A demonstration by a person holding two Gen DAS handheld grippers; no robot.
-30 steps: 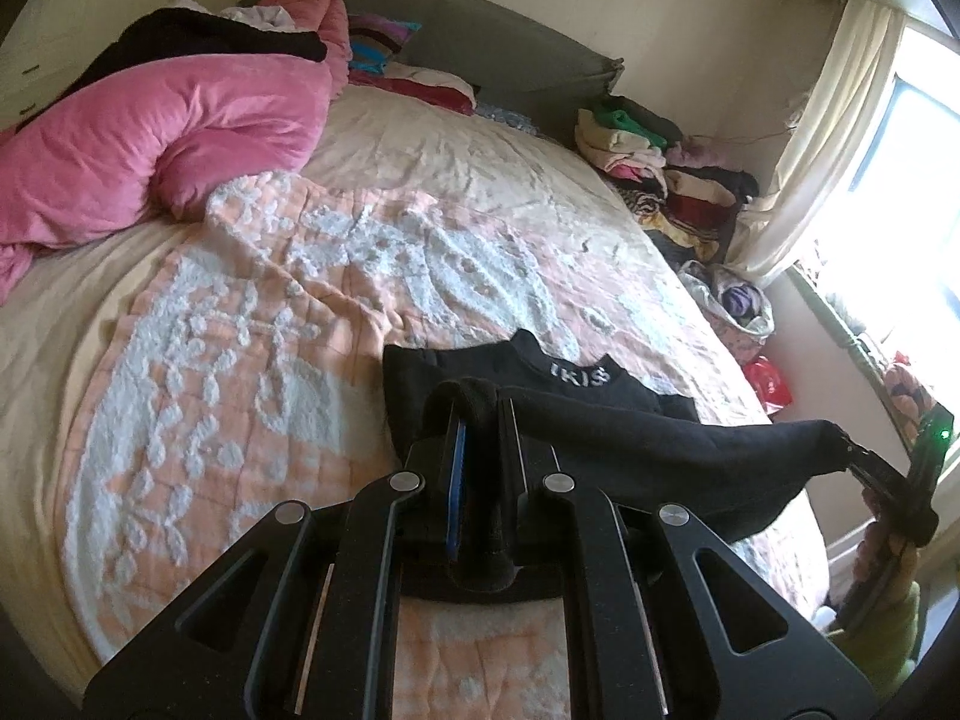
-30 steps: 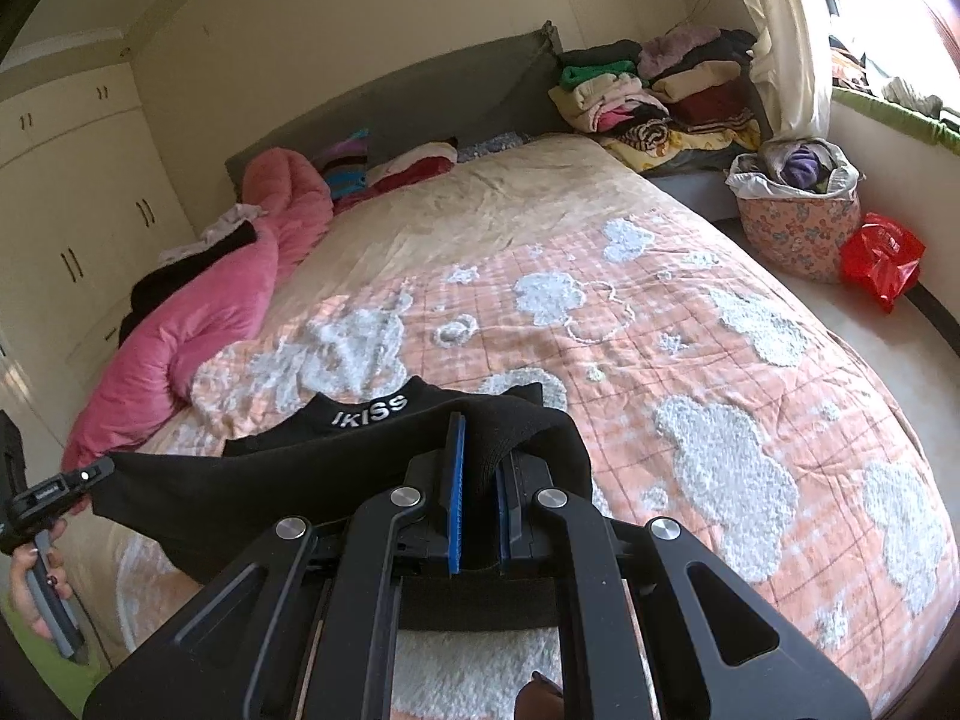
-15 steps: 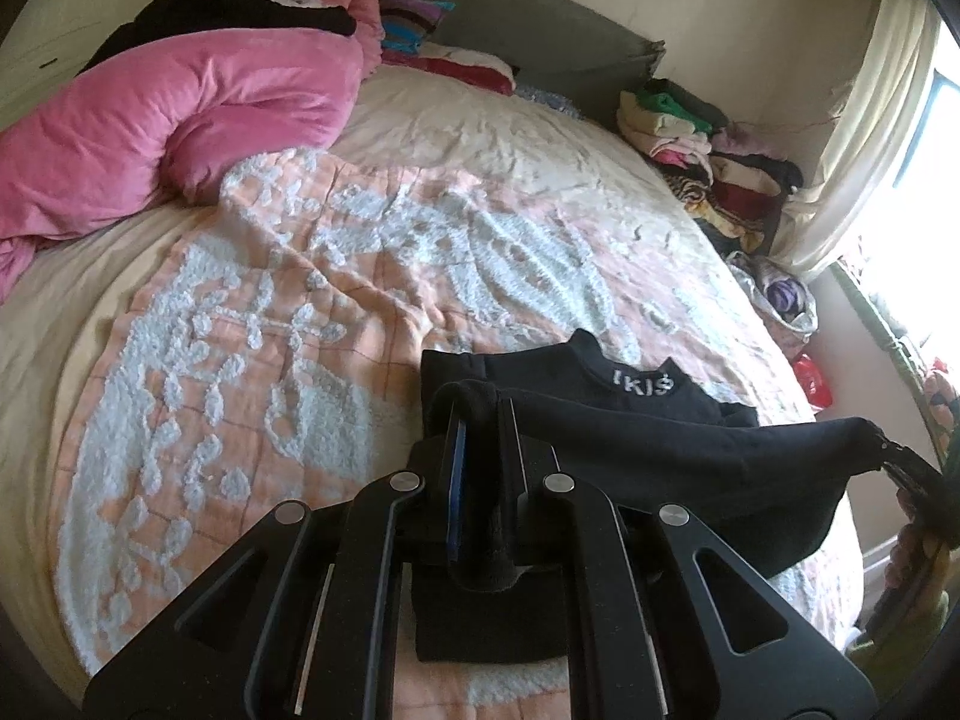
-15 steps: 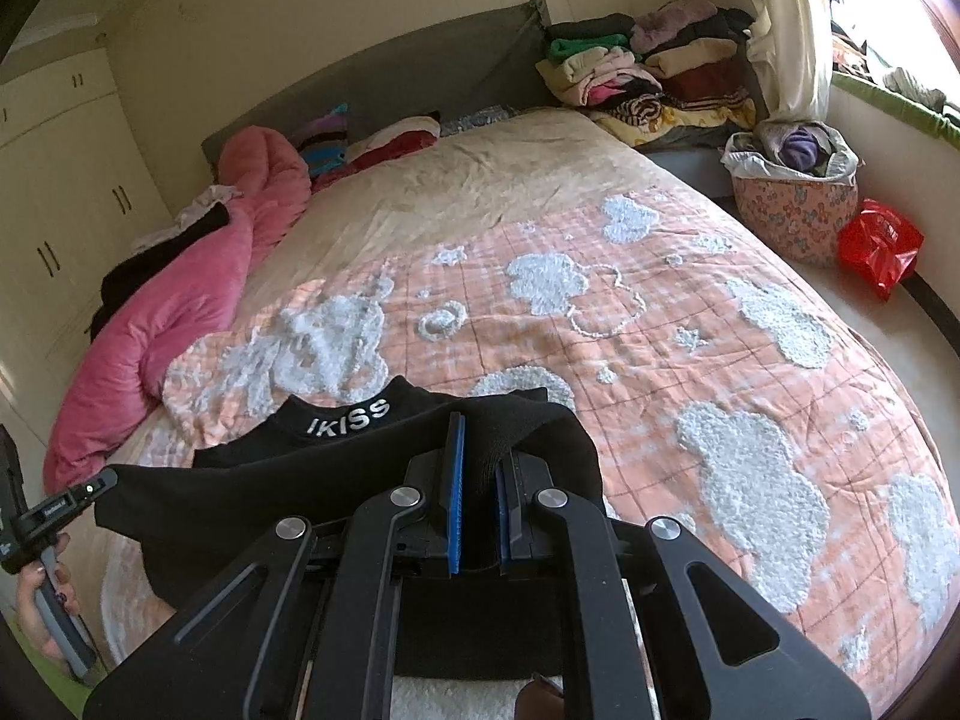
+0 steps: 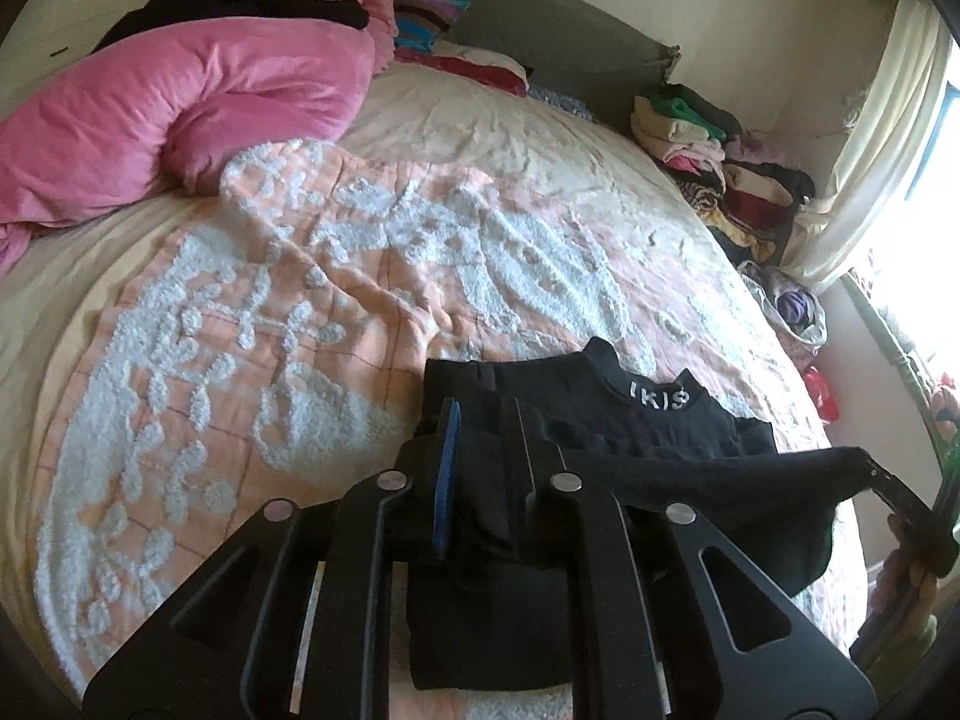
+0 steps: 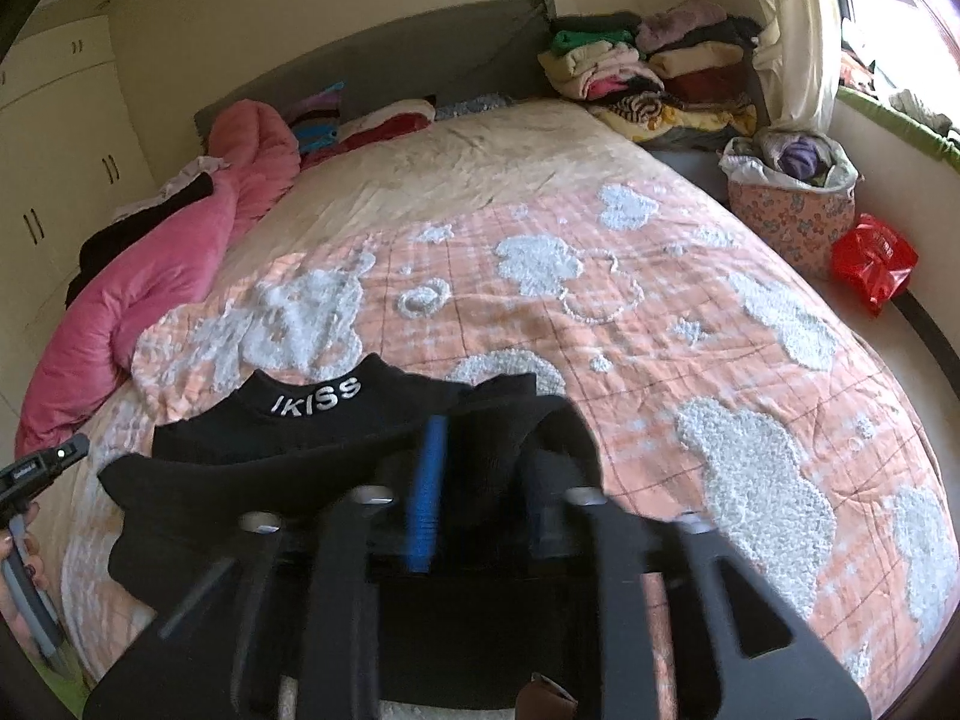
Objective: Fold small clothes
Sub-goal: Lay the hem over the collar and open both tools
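Here, nearest first, from my remote seat:
Left gripper (image 5: 480,414): I see its jaws clamped on a fold of the black garment (image 5: 654,420).
Right gripper (image 6: 480,438): jaws have just been opening; they stand apart, black cloth bunched between them, pads not pressing it.
Black garment: on the near part of the bed, its lower half folded up and held stretched between my two grippers; collar lettered "IKISS" lies flat just beyond.
Blanket (image 6: 648,324): peach with white tufts, under the garment.
Pink duvet (image 5: 180,102): far left, bunched.
Clothes pile (image 6: 648,72): far right, by the headboard (image 6: 390,60).
Basket (image 6: 792,210): right, beside the bed.
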